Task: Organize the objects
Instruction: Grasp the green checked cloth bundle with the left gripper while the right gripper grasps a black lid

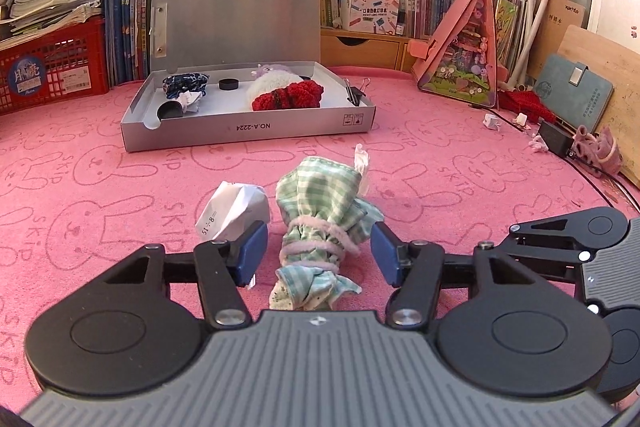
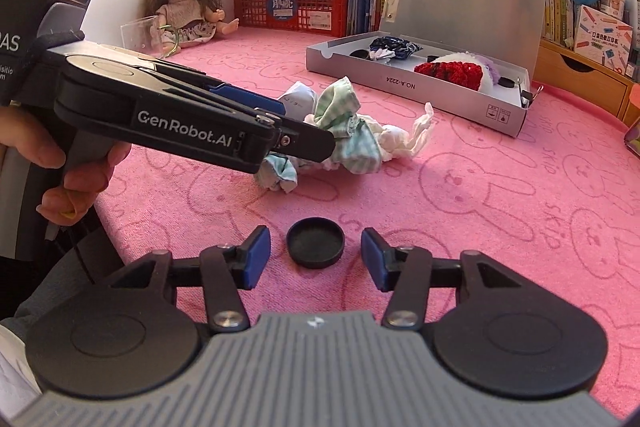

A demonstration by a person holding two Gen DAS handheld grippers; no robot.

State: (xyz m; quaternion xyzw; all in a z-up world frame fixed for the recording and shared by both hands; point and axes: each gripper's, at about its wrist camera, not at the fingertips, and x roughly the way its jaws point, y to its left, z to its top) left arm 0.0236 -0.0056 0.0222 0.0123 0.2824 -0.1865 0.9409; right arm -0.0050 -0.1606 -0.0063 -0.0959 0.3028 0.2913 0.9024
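A pink rabbit-printed towel cloth (image 1: 460, 163) covered the table, with crowded bookshelves behind and an open grey cardboard box (image 1: 248, 131) part-filled at the back. Between the wide-open, empty fingers of the left gripper (image 1: 319, 253) lay a green checked fabric bundle tied with pale fluffy cord (image 1: 320, 227), beside a crumpled white paper ball (image 1: 232, 213). It was judged soft and light, best pinched at the corded waist. The right gripper (image 2: 315, 259), equally open and empty, flanked a small round black plastic cap (image 2: 315, 243), judged rigid, light and shallow, to be taken across its rim.
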